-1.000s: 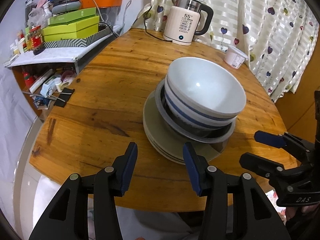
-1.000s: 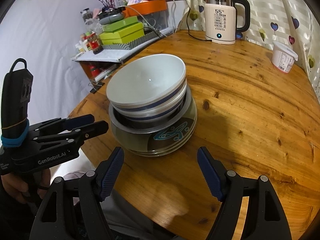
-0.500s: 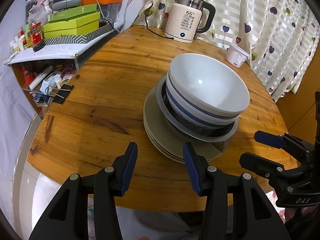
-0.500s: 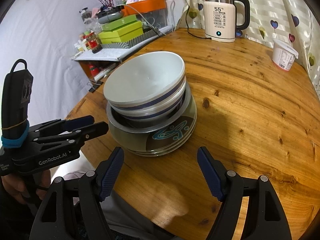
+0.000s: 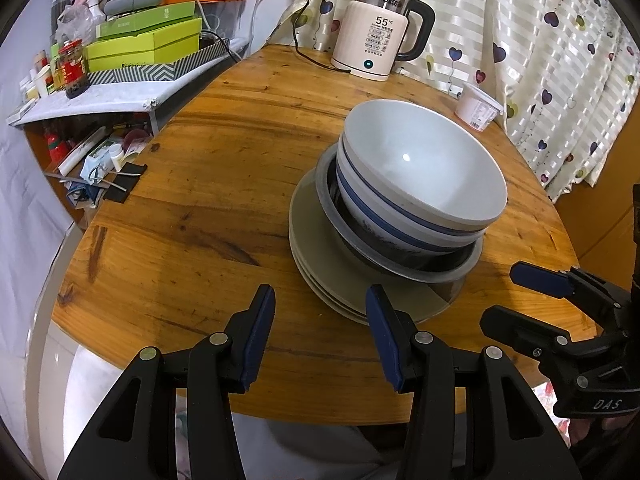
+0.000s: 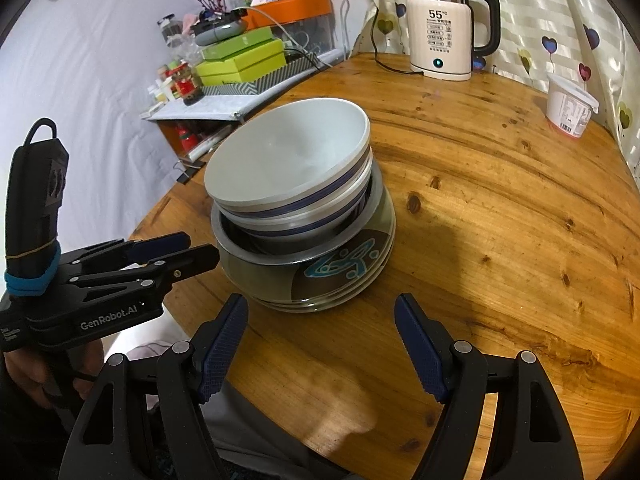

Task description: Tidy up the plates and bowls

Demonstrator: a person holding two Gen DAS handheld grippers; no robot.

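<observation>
One stack stands on the round wooden table (image 5: 224, 184): white bowls with a blue band (image 5: 424, 172) nested in a metal bowl (image 5: 400, 264), on several plates (image 5: 316, 252). In the right wrist view the white bowls (image 6: 288, 160), metal bowl (image 6: 256, 264) and patterned plates (image 6: 348, 272) show too. My left gripper (image 5: 320, 316) is open and empty at the table's near edge, just left of the stack. My right gripper (image 6: 320, 328) is open and empty, in front of the stack. Each gripper also shows in the other's view, the right one (image 5: 516, 292) and the left one (image 6: 192, 248).
A white kettle (image 5: 380, 40) with its cord and a white tub (image 5: 478, 112) stand at the table's far side by a curtain. A cluttered shelf with green boxes (image 5: 144, 48) stands to the left of the table.
Both grippers have drifted slightly towards the stack; it looks a little nearer in both views. Both stay open. The stack has not moved.
</observation>
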